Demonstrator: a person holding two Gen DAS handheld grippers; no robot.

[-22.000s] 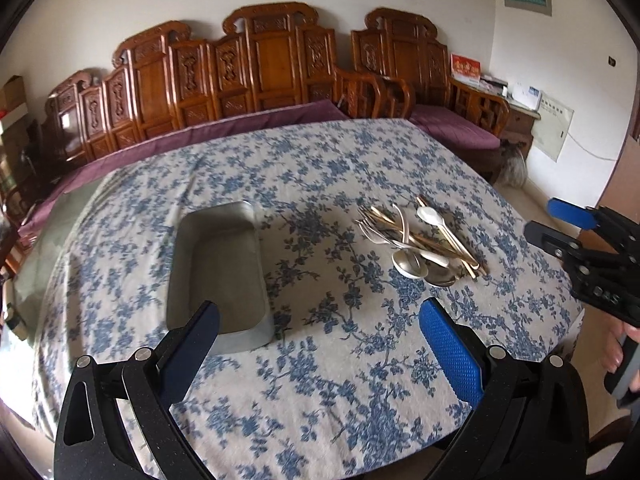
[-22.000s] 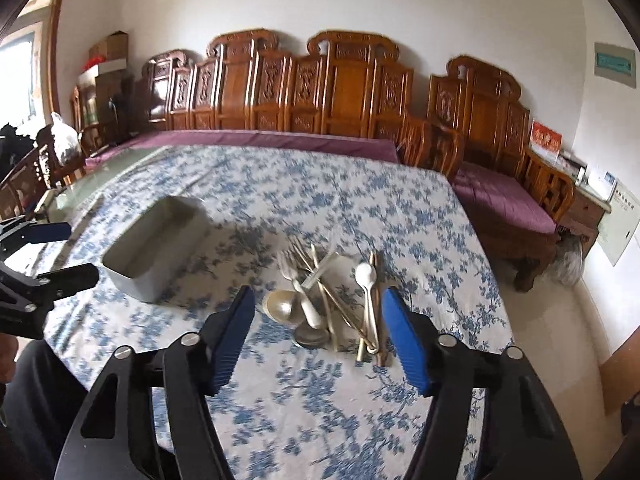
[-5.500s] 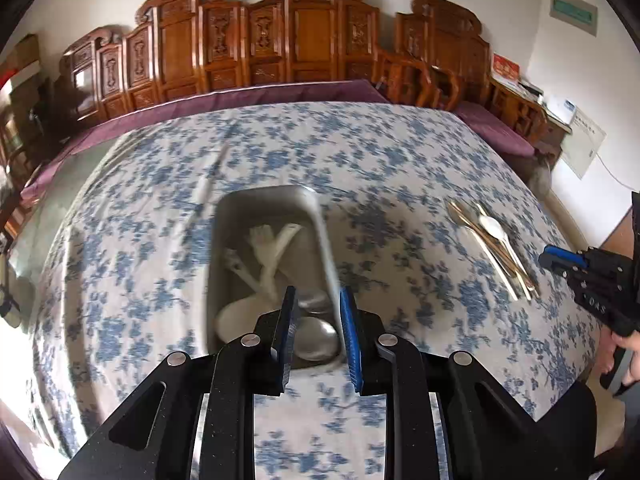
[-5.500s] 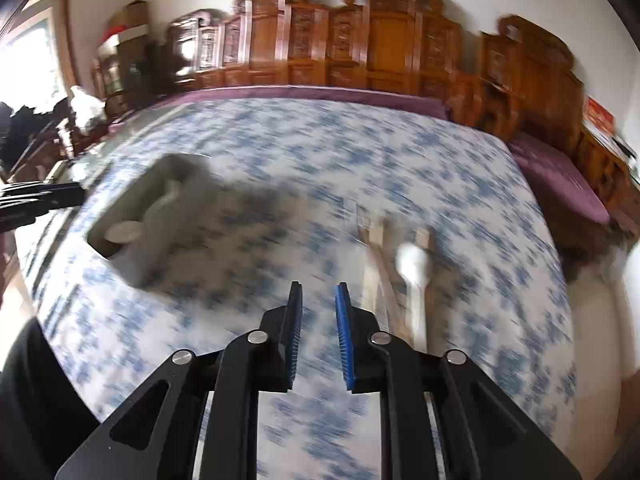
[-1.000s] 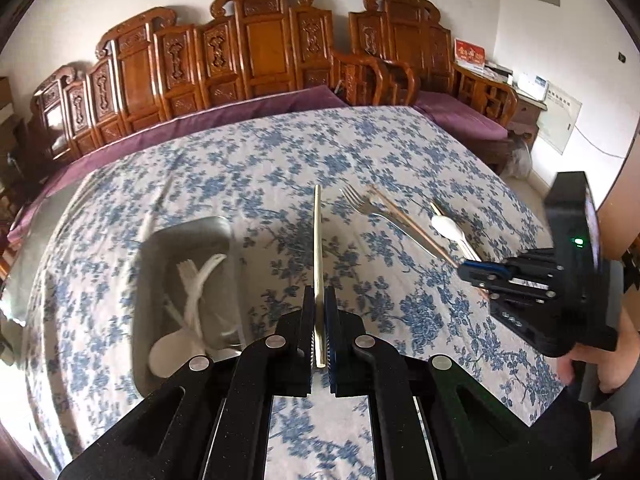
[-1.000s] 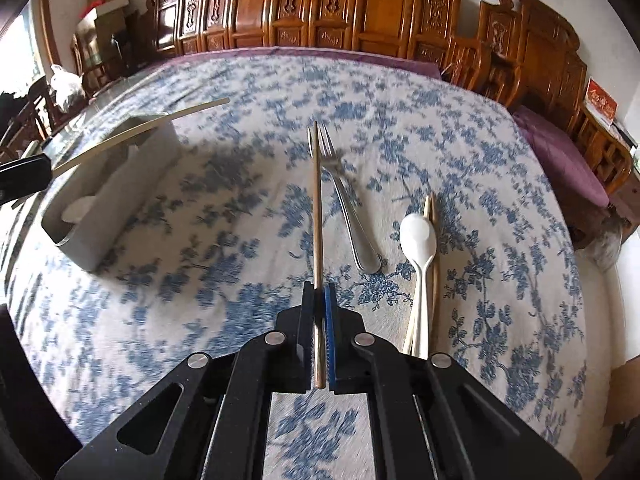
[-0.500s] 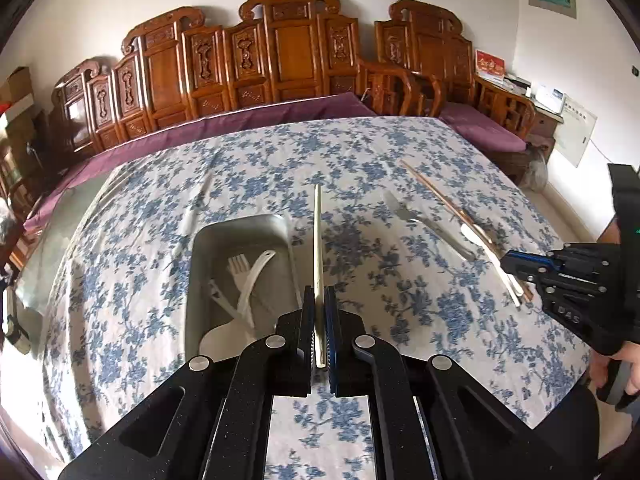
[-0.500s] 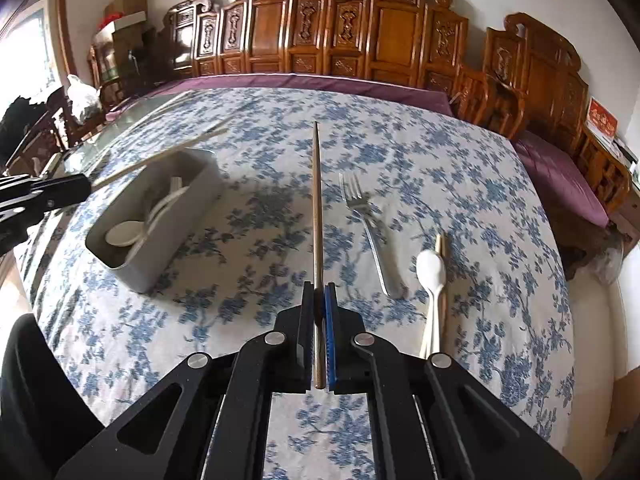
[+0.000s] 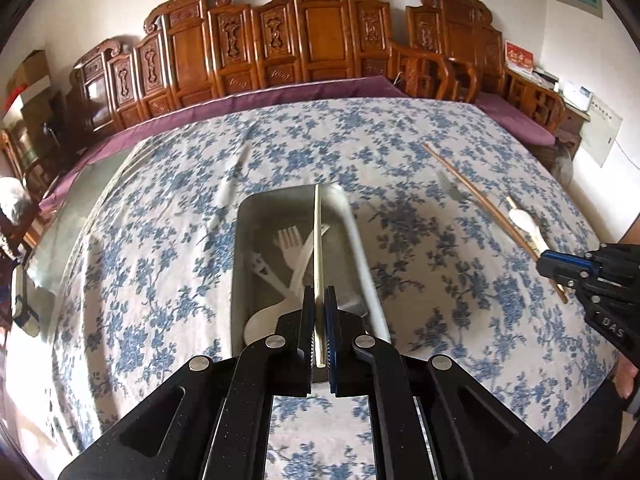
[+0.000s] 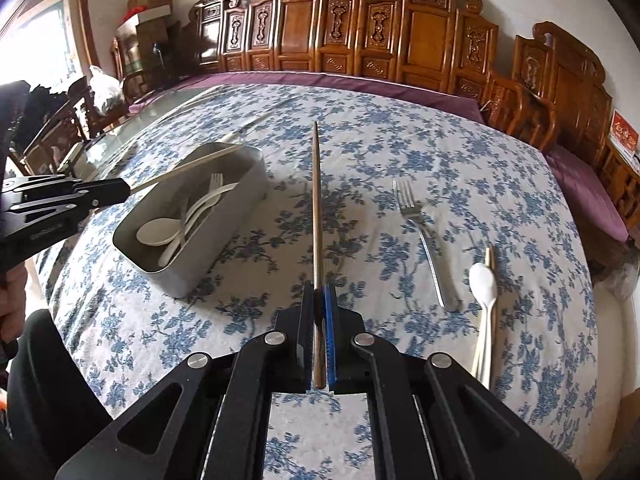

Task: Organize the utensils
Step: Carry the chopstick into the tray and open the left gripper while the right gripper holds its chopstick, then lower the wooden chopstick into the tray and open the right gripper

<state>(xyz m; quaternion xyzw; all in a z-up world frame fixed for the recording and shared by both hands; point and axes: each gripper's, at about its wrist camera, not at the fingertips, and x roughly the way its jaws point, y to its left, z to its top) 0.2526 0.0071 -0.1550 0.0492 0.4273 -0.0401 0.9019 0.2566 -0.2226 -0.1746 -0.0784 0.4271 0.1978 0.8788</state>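
A cloth with blue flowers on white covers the desk [image 10: 400, 152]. On it stands a long, grey, round-cornered metal box [image 10: 224, 236], smooth-walled, holding a cream plastic spoon [image 10: 156, 232] and pale plastic forks [image 9: 292, 244]. The left gripper [image 9: 319, 332], matte black with ribbed blue pads, is clamped on a thin pale chopstick [image 9: 318, 248], which runs straight forward above the box's length. The gripper tilts downward over the box's near end. The right gripper [image 10: 319, 332] is clamped on a darker brown wooden chopstick [image 10: 317, 208], slim and tapering, held above the cloth to the right of the box. Still on the cloth to its right lie a shiny steel fork [image 10: 424, 240], a glossy white spoon [image 10: 483, 284] and one more wooden chopstick [image 10: 491, 300], the last two touching.
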